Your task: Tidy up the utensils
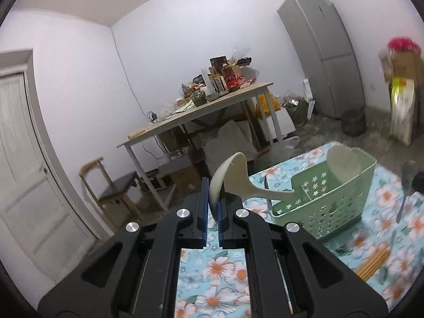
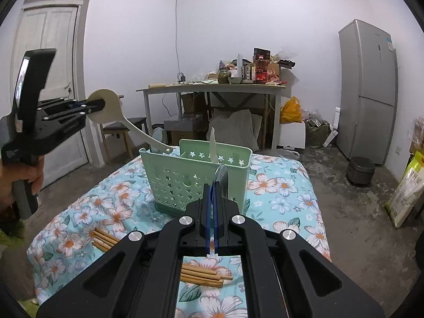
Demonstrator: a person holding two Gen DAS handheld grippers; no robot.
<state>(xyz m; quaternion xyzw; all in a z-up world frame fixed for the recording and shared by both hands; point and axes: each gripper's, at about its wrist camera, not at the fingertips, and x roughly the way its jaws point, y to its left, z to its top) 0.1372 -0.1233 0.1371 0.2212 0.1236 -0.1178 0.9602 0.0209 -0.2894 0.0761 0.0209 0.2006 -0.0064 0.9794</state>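
left gripper (image 1: 212, 206) fingers clamped on cream ladle (image 1: 230, 177), frame centre | right gripper (image 2: 214, 201) fingers clamped on metal spoon (image 2: 222, 179) | green basket (image 2: 196, 182) centre

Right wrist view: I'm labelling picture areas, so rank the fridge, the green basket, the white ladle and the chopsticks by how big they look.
1. fridge
2. basket
3. ladle, chopsticks: similar, chopsticks partly hidden, so unranked.

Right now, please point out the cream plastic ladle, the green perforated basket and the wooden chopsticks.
cream plastic ladle (image 2: 137, 129): right wrist view, on its handle.
green perforated basket (image 2: 190, 182): right wrist view, front wall.
wooden chopsticks (image 2: 201, 274): right wrist view, mid-bundle.
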